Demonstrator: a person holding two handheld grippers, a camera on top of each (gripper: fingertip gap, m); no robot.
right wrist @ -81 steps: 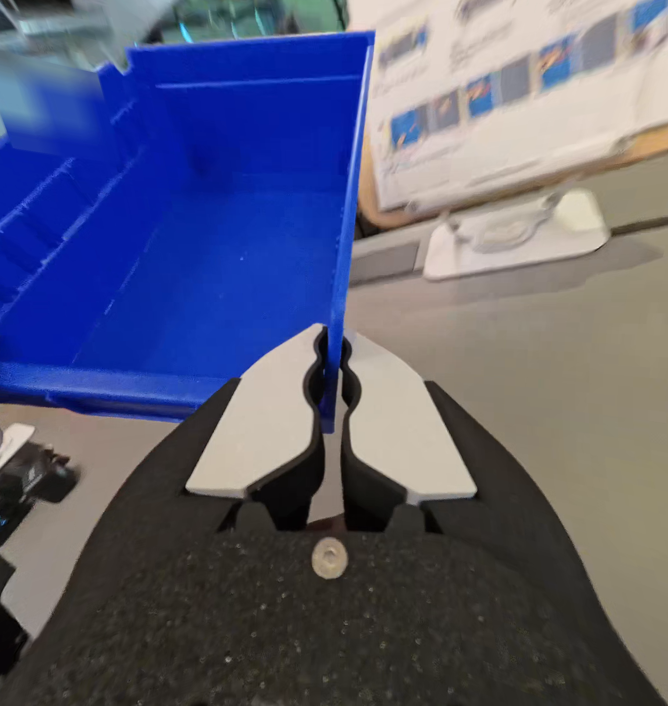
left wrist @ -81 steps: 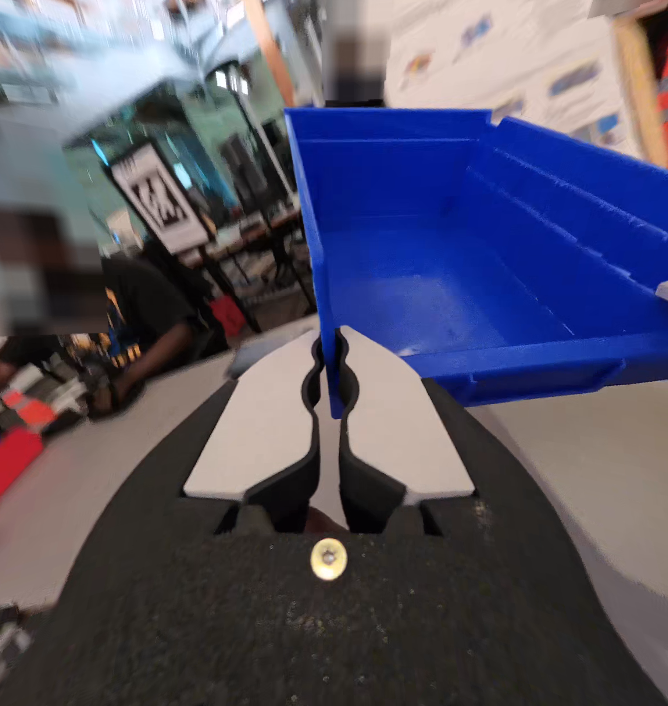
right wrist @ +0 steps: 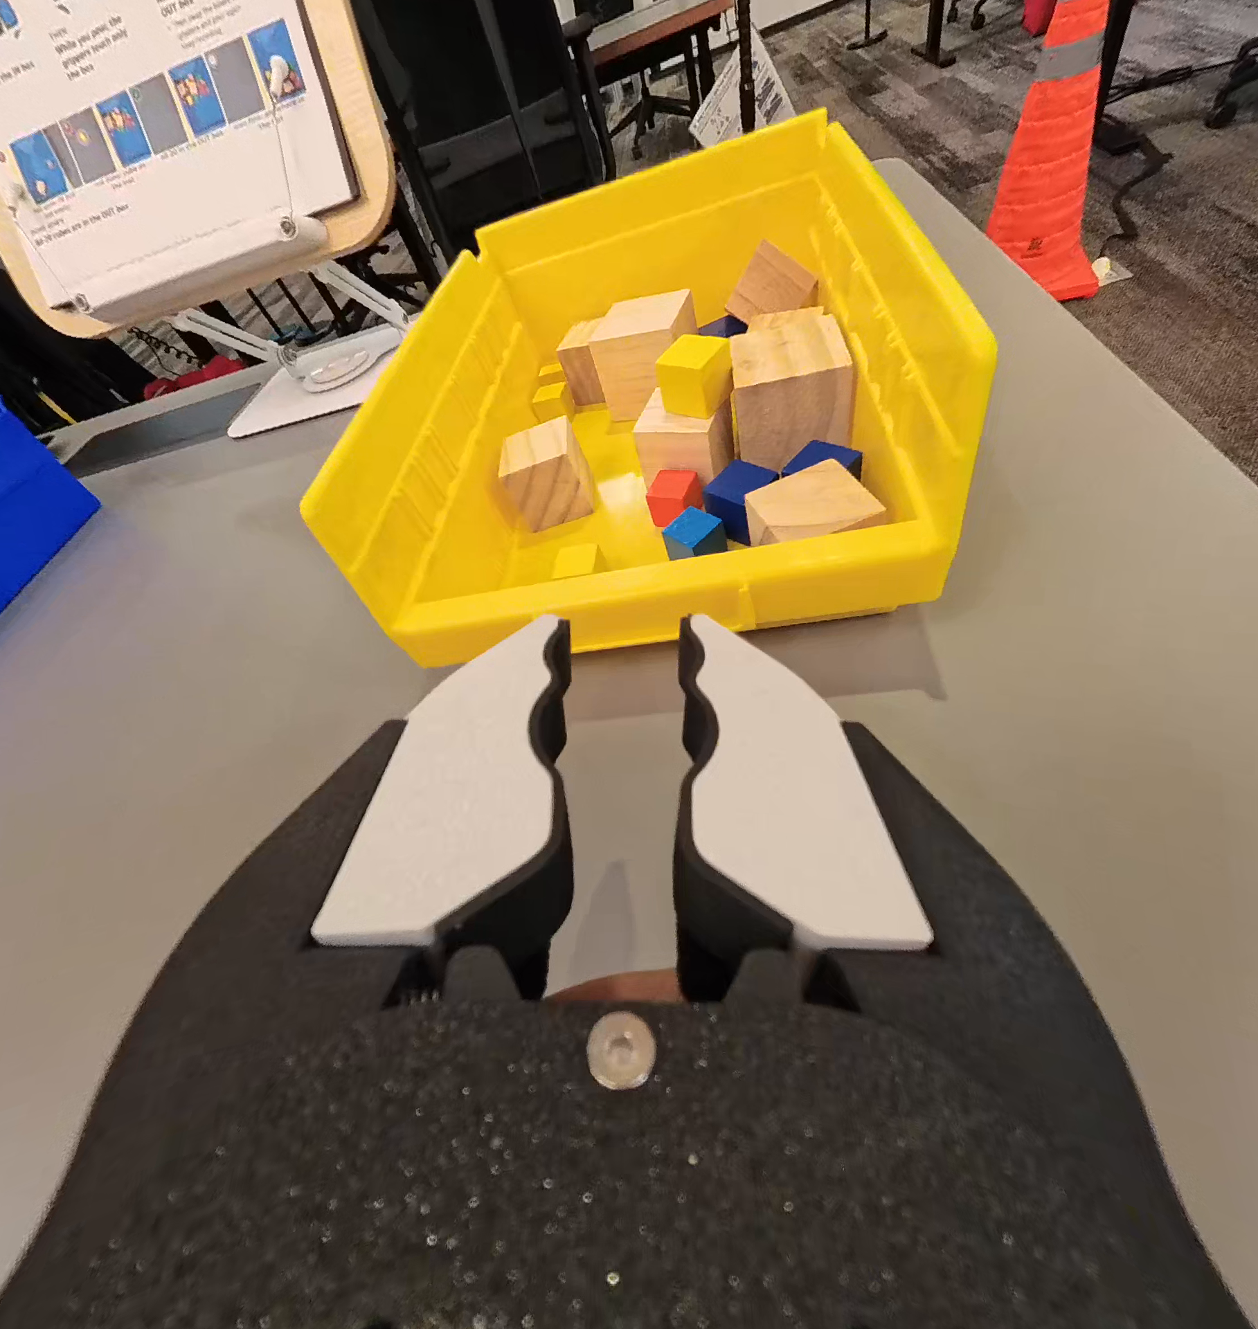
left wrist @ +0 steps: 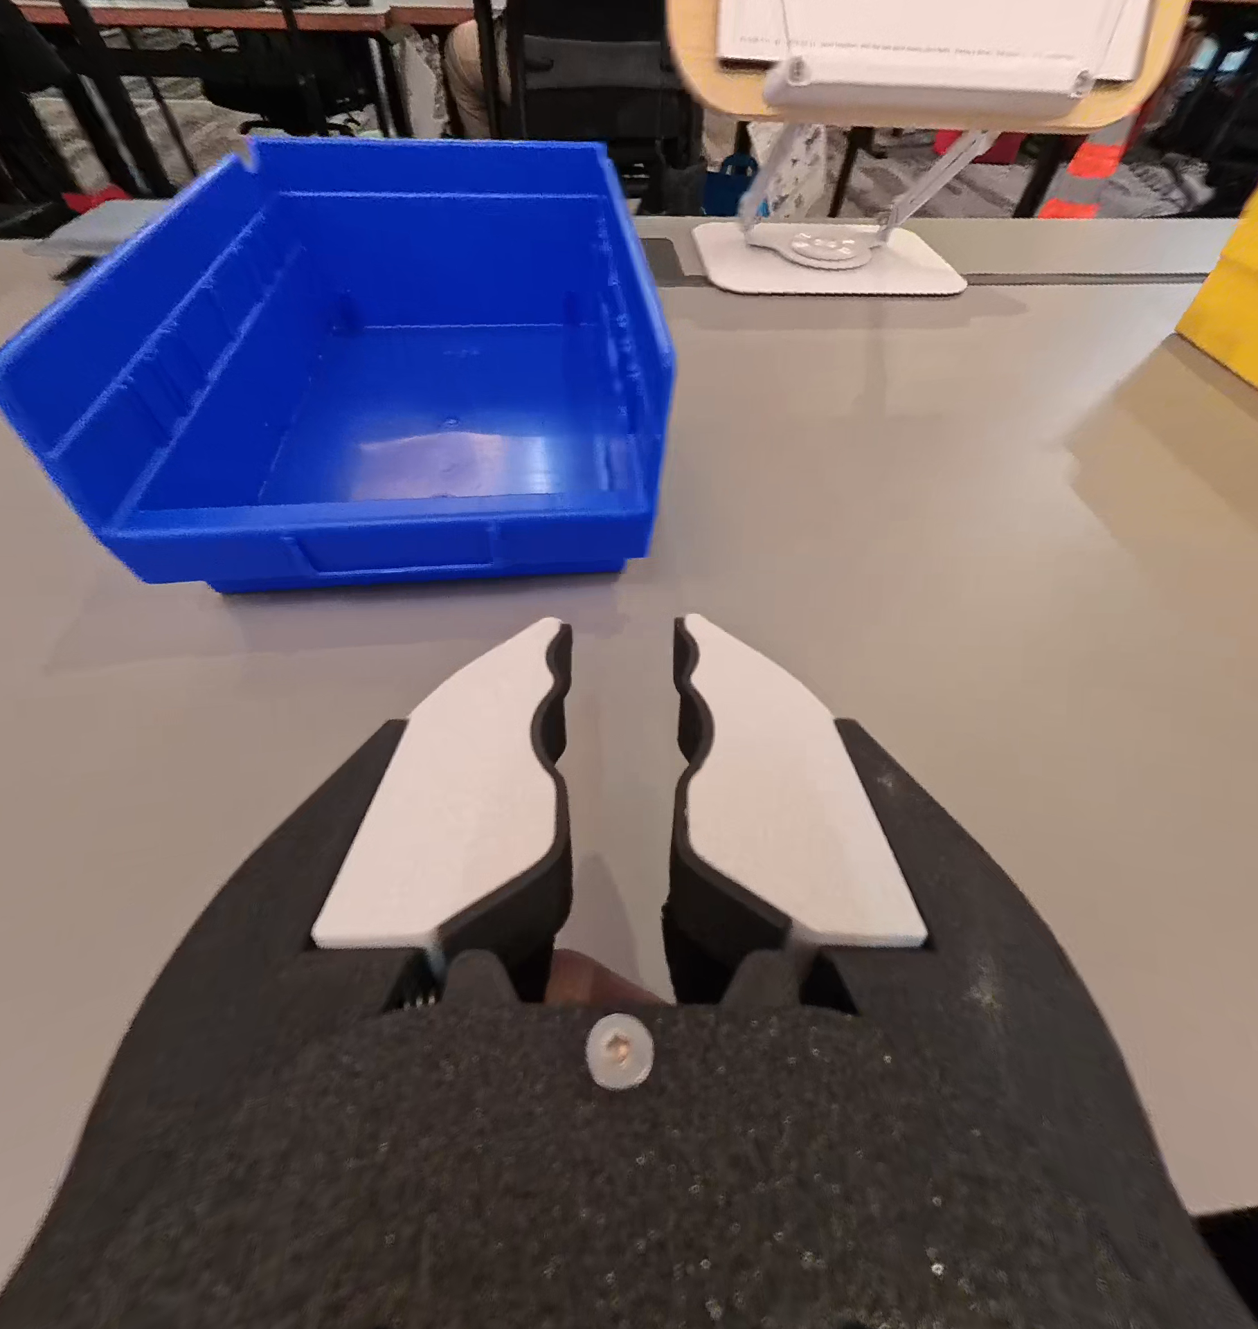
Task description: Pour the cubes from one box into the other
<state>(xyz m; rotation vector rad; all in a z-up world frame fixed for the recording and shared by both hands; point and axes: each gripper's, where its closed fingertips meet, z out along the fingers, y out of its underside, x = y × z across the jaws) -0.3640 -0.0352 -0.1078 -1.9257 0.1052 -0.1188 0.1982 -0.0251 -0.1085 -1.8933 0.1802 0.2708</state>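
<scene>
The left tool (left wrist: 622, 633) hangs low over the grey bench (left wrist: 899, 575) with its fingers parted a moderate way and nothing between them. Ahead of it and a little to its left sits the blue box (left wrist: 367, 546), upright on the bench, open side up, with only a sheen of light on its floor. Bare bench lies between the tips and the box's low front wall.

The right tool (right wrist: 624, 629) is likewise partly spread and grips nothing. Just beyond its tips stands the yellow box (right wrist: 611, 611), its low front lip close to the fingertips, though I cannot tell whether they touch. Inside lie the cubes (right wrist: 791, 388): large pale wooden ones heaped toward the back and right, with small blue, red and yellow ones among them and near the front.

Far to the left of the right tool a corner of the blue box shows. Behind both boxes a tilted board with an instruction sheet (right wrist: 158, 144) stands on a white base (left wrist: 827, 262). Off the bench's far right corner is an orange cone (right wrist: 1043, 158), and chairs and desks fill the room beyond.
</scene>
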